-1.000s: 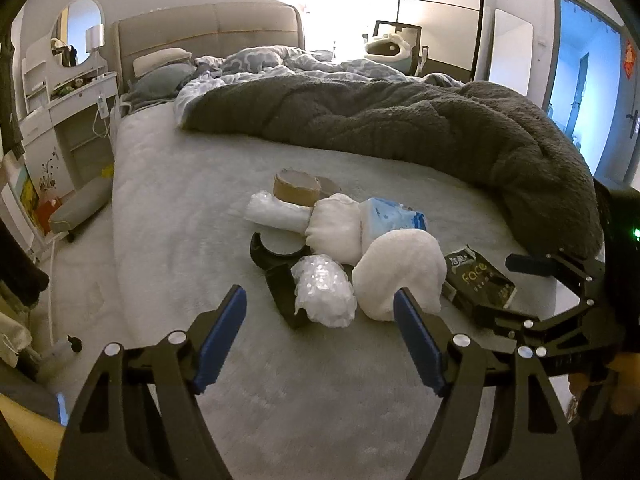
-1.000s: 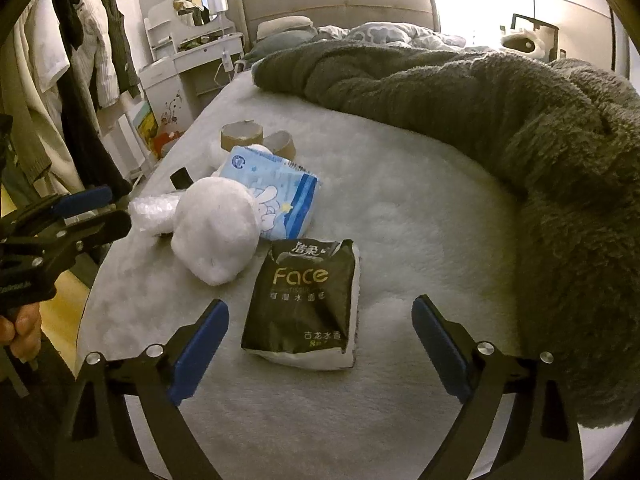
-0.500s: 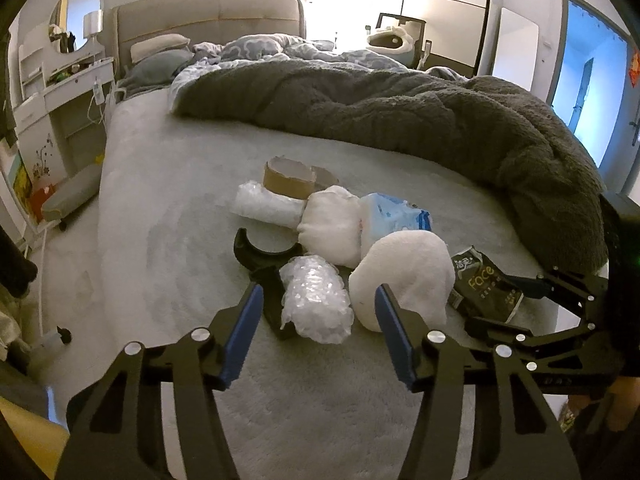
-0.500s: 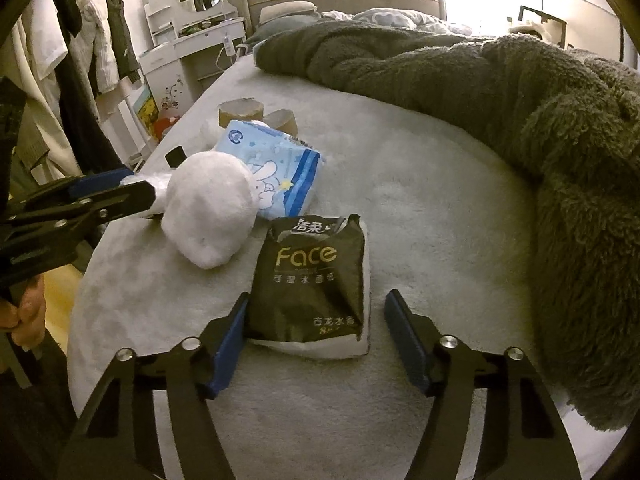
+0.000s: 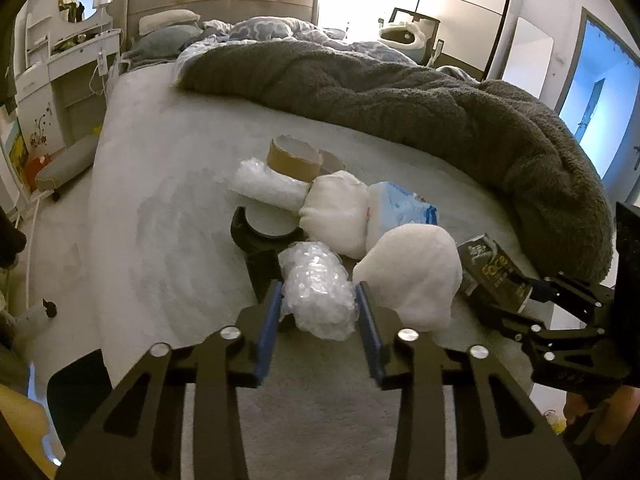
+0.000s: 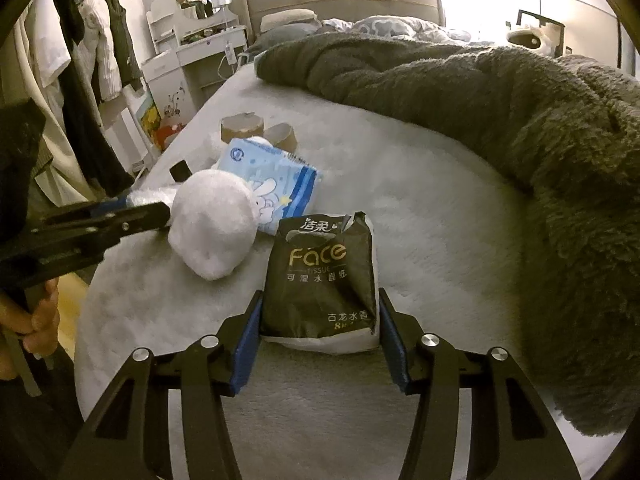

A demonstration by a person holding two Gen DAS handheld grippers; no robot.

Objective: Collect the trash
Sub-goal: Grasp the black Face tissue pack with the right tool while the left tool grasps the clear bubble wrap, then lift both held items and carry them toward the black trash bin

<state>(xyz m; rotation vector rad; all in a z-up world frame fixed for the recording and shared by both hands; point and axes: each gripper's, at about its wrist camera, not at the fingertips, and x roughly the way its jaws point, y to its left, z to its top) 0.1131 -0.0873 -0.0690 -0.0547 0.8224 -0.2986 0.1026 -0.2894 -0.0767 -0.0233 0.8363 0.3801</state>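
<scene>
On the pale fuzzy bed cover (image 5: 160,216), the left gripper (image 5: 318,320), jaws just closing, clamps the crumpled bubble wrap (image 5: 316,288) just left of the white fluffy ball (image 6: 212,224), while the right gripper (image 6: 320,338), also closing, pinches the black Face tissue pack (image 6: 324,276) on the ball's right.
</scene>
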